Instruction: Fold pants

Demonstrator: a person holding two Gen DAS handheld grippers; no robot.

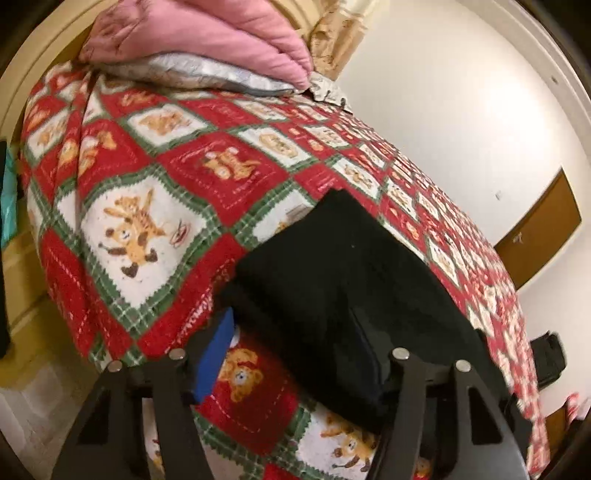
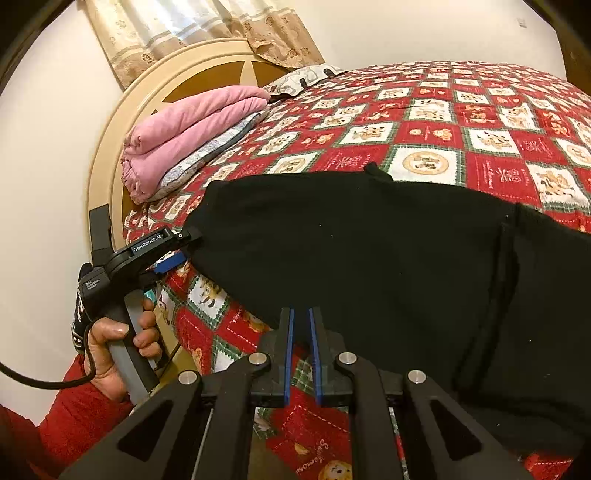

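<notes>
pants: the black pants (image 2: 369, 251) lie spread on the bed's quilt (image 2: 480, 122), along the near edge, one end toward the headboard (image 2: 107, 147) where the left gripper is.
left gripper: the left gripper (image 2: 181, 251) sits at the headboard-side edge of the pants, one blue pad (image 1: 216, 354) showing on the quilt side. the other finger is hidden by black cloth, so i cannot tell whether the cloth is pinched.
right gripper: the right gripper (image 2: 301, 354) is clenched, blue pads nearly together with only a thin gap and nothing in it; it hovers at the pants' near edge.
why so: flat cloth near the bed edge is easy to reach; likely the left end is being taken up to fold across.
left wrist view only: shows the cloth draped over that gripper's own finger, and a door (image 1: 539, 229) in the far wall.
right wrist view only: shows the whole spread of the pants, the person's hand (image 2: 114, 350) on the left gripper's handle, a red sleeve (image 2: 74, 417), and the curtain (image 2: 192, 33).
both views: folded pink blanket (image 2: 184, 125) by the headboard, well apart from the pants.
</notes>
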